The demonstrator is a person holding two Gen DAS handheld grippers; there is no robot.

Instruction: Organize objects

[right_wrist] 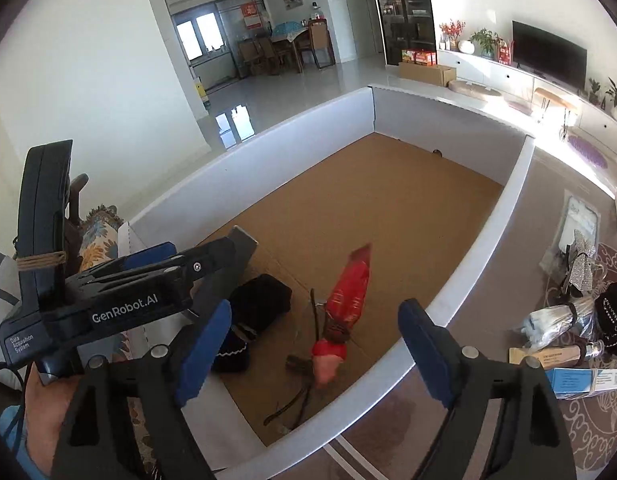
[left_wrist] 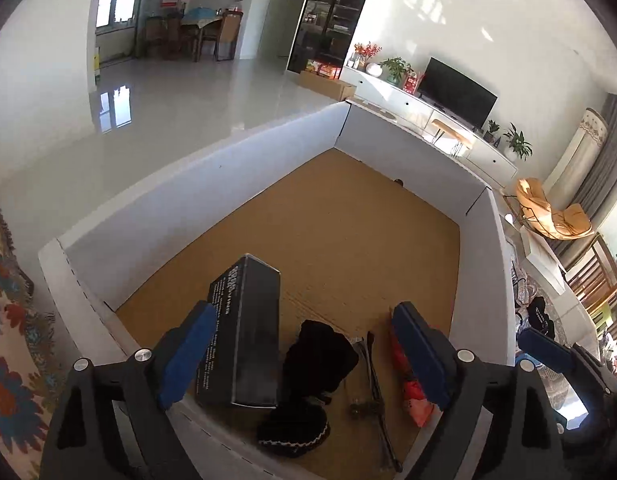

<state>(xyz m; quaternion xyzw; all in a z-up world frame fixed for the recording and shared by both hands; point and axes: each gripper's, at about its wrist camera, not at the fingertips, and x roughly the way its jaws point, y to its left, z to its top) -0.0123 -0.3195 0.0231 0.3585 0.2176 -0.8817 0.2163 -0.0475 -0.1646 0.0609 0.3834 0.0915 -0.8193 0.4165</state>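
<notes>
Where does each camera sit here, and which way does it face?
Left wrist: on the left claw, angled down into the white box at the black carton; own blue fingers show.
Right wrist: on the right claw, angled down over the red packet; the left claw and a hand show.
Shared: box, black pouch, red packet.

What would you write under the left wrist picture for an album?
Open left claw above a white-walled box holding a black carton, dark cloth and red packet.
</notes>
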